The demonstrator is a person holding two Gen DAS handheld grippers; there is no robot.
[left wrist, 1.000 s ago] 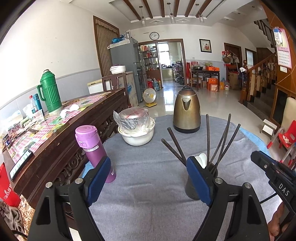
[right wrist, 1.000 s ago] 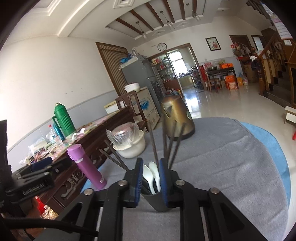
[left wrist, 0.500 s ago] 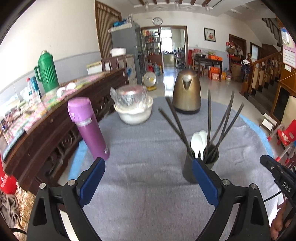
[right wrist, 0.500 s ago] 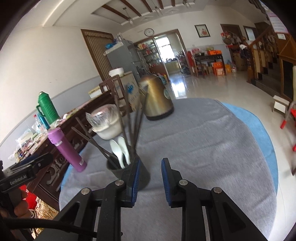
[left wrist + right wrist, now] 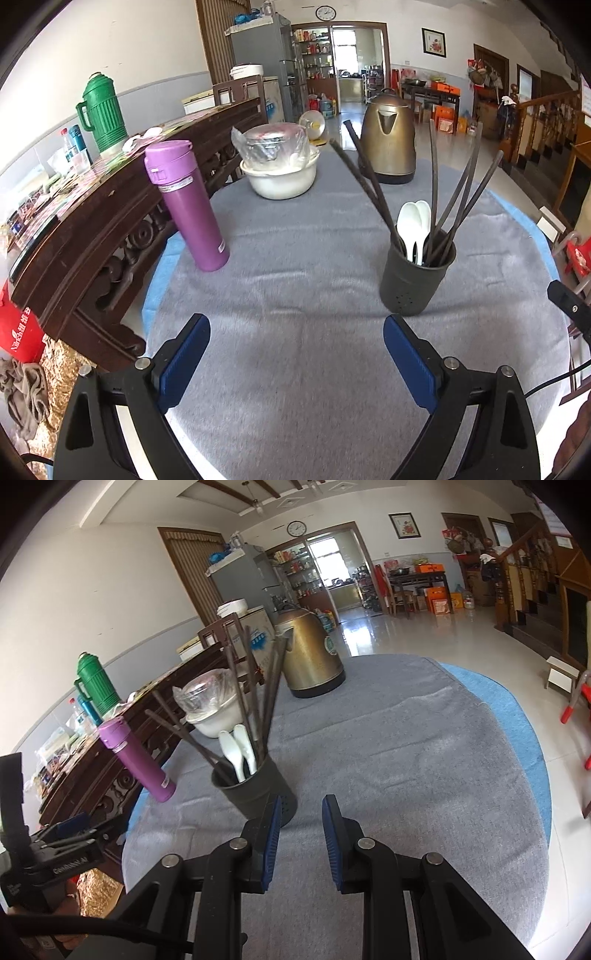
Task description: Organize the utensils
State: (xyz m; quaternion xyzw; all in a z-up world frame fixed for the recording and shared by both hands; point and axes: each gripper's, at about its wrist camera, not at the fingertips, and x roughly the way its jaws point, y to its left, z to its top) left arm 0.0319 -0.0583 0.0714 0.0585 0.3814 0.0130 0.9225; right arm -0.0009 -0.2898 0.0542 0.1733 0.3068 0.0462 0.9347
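A dark utensil holder (image 5: 415, 280) stands upright on the grey cloth; it also shows in the right wrist view (image 5: 258, 790). It holds several dark chopsticks (image 5: 461, 195) and two white spoons (image 5: 415, 225). My left gripper (image 5: 295, 332) is open wide and empty, just short of the holder, which stands ahead to the right. My right gripper (image 5: 301, 812) is open by a narrow gap and empty, with the holder just left of its left finger. The left gripper also shows at the lower left of the right wrist view (image 5: 70, 834).
A purple flask (image 5: 188, 206) stands at the left of the cloth. A white bowl with a plastic-wrapped lid (image 5: 279, 166) and a brass kettle (image 5: 388, 140) stand at the far side. A dark wooden sideboard (image 5: 92, 221) with a green thermos (image 5: 101, 107) runs along the left.
Both grippers have pulled back from the holder. The right gripper, earlier around the holder's rim and spoons, now sits to its right with its jaws apart and empty.
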